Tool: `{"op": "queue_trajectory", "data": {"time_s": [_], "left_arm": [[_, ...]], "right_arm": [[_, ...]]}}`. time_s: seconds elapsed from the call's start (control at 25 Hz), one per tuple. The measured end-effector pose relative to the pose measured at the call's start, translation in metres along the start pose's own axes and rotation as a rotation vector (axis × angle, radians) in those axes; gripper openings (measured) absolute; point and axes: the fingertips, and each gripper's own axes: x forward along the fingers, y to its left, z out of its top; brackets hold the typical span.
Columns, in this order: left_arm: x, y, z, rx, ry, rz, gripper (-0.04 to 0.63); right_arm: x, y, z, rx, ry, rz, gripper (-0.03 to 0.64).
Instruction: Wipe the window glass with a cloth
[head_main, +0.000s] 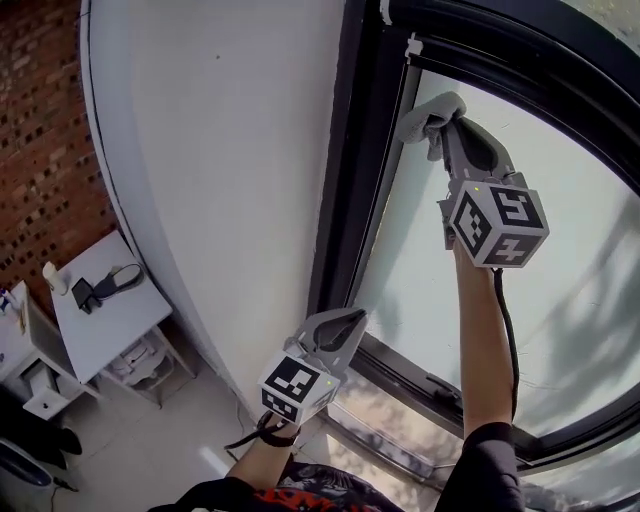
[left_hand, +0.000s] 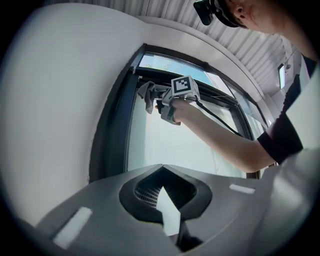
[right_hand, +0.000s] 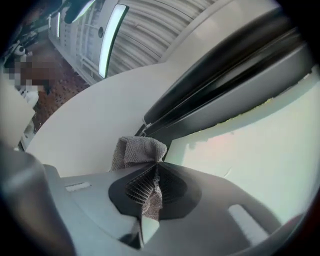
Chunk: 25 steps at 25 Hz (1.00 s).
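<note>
The right gripper (head_main: 438, 122) is raised to the upper middle of the head view on an outstretched bare arm. Its jaws are clamped on a grey cloth (head_main: 430, 110), which bunches out past the tips. The bunched cloth sits at the top left corner of the window glass (head_main: 570, 300), right where the pane meets the dark window frame (head_main: 350, 160). In the right gripper view a fold of the cloth runs down between the closed jaws, and the rest bulges above them against the frame corner (whether the cloth actually presses on the glass there is hard to tell). The left gripper (head_main: 352, 320) hangs lower, at the bottom centre of the head view, near the lower left corner of the frame. Its jaws are brought together with nothing between them, and it points toward the pane without touching it. A white wall (head_main: 220, 150) fills the left of the frame. Beyond it stands a brick wall (head_main: 40, 130), with a small white worktop (head_main: 100, 325) at the lower left carrying a dark corded object.
</note>
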Motion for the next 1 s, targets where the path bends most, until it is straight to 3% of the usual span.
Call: {"op": "queue_trajectory", "data": {"time_s": [0.2, 0.48, 0.92, 1.0], "left_arm": [[-0.009, 0.017, 0.0, -0.015, -0.006, 0.003, -0.009], [-0.002, 0.017, -0.008, -0.049, -0.008, -0.039, -0.009], [0.041, -0.041, -0.017, -0.093, 0.01, -0.233, -0.009], [0.051, -0.056, -0.017, -0.093, 0.007, -0.277, -0.009]], "right_arm": [[0.035, 0.01, -0.021, 0.144, 0.049, -0.016, 0.015], [0.021, -0.003, -0.016, 0.137, 0.048, -0.055, 0.015], [-0.06, -0.06, 0.007, -0.076, 0.047, -0.225, 0.015], [-0.08, -0.074, 0.009, -0.066, 0.047, -0.246, 0.015]]}}
